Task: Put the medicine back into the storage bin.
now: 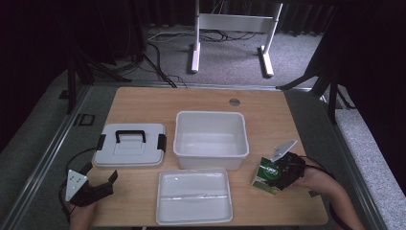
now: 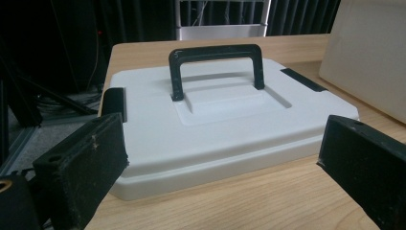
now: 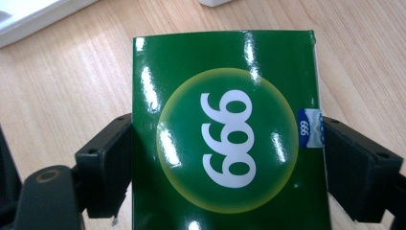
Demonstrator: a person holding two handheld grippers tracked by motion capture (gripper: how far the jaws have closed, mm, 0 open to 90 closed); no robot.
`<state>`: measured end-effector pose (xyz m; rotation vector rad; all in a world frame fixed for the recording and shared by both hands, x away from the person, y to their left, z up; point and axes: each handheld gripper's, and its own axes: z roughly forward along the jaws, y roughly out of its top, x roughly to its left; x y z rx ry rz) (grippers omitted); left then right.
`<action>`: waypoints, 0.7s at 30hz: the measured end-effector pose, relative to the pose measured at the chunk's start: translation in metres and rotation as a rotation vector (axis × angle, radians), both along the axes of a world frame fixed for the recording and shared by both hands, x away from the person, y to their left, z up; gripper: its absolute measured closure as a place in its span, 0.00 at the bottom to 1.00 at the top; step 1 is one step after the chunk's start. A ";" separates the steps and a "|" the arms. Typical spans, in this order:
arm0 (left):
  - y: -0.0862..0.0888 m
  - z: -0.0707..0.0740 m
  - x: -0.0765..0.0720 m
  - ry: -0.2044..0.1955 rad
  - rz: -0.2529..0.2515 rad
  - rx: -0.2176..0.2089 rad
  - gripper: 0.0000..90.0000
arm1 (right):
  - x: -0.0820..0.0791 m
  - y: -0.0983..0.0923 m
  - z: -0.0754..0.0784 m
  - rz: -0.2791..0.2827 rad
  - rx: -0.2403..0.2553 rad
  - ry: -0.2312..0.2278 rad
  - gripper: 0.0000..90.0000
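On wood, the empty tub (image 1: 211, 134) sits lidless; right fingers (image 3: 225, 163) clasp the green box (image 3: 225, 129), left fingers (image 2: 225, 163) released.

- My left gripper (image 1: 98, 189) is black, with a grey three-cornered plate on top (it has tiny dots on it).
- Its two jaws are thick, flat and black, with rough, dusty pads (image 2: 95, 167) and small round screw holes.
- A thin black cable loops out behind it.
- My right gripper (image 1: 282, 173) is black too, with its own grey plate.
- My forearms are bare (no sleeves).
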<state>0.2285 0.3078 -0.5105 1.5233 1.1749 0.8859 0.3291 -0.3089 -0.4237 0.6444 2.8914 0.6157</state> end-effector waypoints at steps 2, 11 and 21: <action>0.000 0.000 0.000 0.000 0.000 0.001 0.03 | 0.001 -0.002 0.002 0.000 0.003 -0.002 0.17; 0.000 0.000 0.000 0.000 -0.001 0.000 0.03 | 0.004 -0.010 0.034 -0.017 0.018 -0.047 0.17; 0.000 0.000 0.000 0.001 -0.002 0.001 0.03 | 0.011 -0.005 0.071 0.010 -0.009 -0.086 0.17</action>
